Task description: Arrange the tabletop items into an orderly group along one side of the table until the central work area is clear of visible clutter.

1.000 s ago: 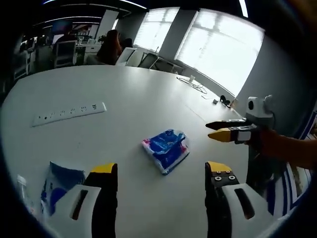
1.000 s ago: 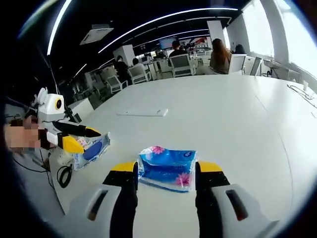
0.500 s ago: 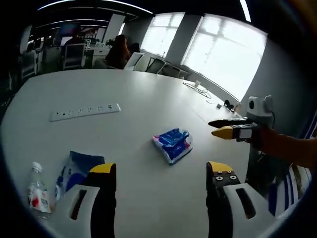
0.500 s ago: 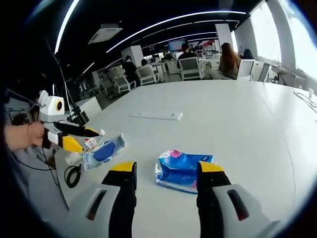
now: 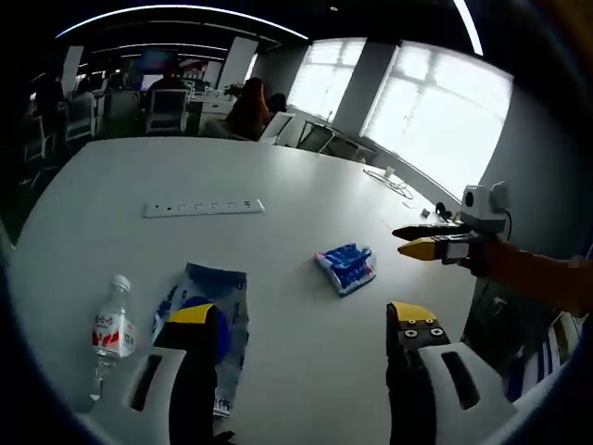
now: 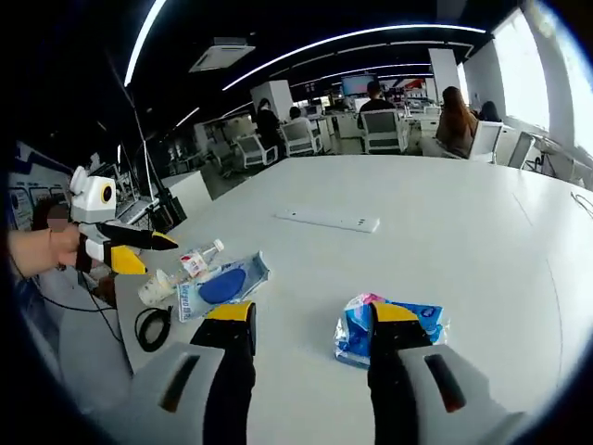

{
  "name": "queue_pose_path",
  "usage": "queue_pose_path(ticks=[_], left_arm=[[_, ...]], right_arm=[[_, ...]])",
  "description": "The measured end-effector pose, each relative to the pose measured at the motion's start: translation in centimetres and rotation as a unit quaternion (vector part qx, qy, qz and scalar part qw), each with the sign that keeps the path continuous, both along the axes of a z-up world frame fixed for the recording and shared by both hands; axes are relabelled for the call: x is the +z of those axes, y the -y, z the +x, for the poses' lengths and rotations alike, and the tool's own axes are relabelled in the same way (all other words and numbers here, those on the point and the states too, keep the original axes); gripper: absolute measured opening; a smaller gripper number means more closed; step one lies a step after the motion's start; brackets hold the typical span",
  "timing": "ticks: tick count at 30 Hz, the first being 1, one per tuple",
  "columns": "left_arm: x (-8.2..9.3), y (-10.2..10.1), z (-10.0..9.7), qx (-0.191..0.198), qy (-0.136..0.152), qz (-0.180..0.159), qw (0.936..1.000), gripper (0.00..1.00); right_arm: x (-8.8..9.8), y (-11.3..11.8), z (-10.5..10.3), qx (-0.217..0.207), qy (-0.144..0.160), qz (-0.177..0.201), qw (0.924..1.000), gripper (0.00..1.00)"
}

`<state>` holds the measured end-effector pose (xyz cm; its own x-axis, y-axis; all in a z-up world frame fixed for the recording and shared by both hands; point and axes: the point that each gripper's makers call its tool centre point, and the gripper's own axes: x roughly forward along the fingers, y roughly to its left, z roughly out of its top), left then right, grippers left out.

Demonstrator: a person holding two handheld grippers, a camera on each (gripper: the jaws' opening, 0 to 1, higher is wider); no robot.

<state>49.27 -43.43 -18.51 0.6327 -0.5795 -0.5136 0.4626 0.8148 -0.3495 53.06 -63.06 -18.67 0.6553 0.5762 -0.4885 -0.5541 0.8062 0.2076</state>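
Three loose items lie on the white table [image 5: 278, 176]: a tissue pack [image 5: 346, 268], a flat blue pouch [image 5: 206, 315] and a water bottle [image 5: 110, 331].

In the left gripper view, the tissue pack sits right of centre, apart from the others. The pouch lies lower left, partly behind the left gripper's [image 5: 303, 326] left jaw. The bottle lies on its side just left of the pouch. A power strip [image 5: 203, 207] rests above them, upper left of centre. The left gripper's jaws stand wide apart and hold nothing. The right gripper [image 5: 414, 241] enters at the right edge with its jaws slightly parted and empty, held by a hand [image 5: 519, 269].

In the right gripper view, the tissue pack [image 6: 392, 324] lies lower right, partly behind the right jaw. The right gripper [image 6: 306, 313] is spread wide and empty. The pouch [image 6: 220, 284] and bottle [image 6: 181, 272] lie together at left, with the power strip [image 6: 327, 220] above centre. A dark cable coil [image 6: 153, 326] lies at lower left. Office chairs [image 6: 384, 130] stand beyond the table.
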Motion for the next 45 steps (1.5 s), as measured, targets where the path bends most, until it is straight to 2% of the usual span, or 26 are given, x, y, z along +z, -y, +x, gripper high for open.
queue_pose_path(ticks=[11, 17, 21, 28, 32, 45], left_arm=[[0.7, -5.3, -2.1, 0.045, 0.003, -0.003, 0.9990, 0.76], [0.7, -8.8, -3.1, 0.081, 0.001, -0.009, 0.9966, 0.76], [0.6, -10.5, -3.6, 0.100, -0.001, -0.012, 0.9949, 0.76], [-0.1, -13.3, -4.5, 0.135, -0.009, -0.017, 0.9906, 0.75], [-0.6, -14.5, -4.6, 0.151, -0.012, -0.020, 0.9882, 0.74], [-1.8, -16.2, -4.4, 0.176, -0.018, -0.030, 0.9838, 0.74]], right_arm=[[0.7, -4.9, 0.1, 0.044, 0.001, 0.001, 0.9990, 0.47], [0.1, -8.0, 0.9, 0.075, -0.005, -0.003, 0.9971, 0.47], [-0.4, -10.5, 0.6, 0.095, -0.011, -0.008, 0.9954, 0.46], [-2.0, -13.3, 2.4, 0.131, -0.023, -0.018, 0.9909, 0.46], [-3.1, -14.7, 3.4, 0.149, -0.031, -0.026, 0.9880, 0.45], [-6.7, -17.4, 6.3, 0.181, -0.058, -0.045, 0.9807, 0.44]])
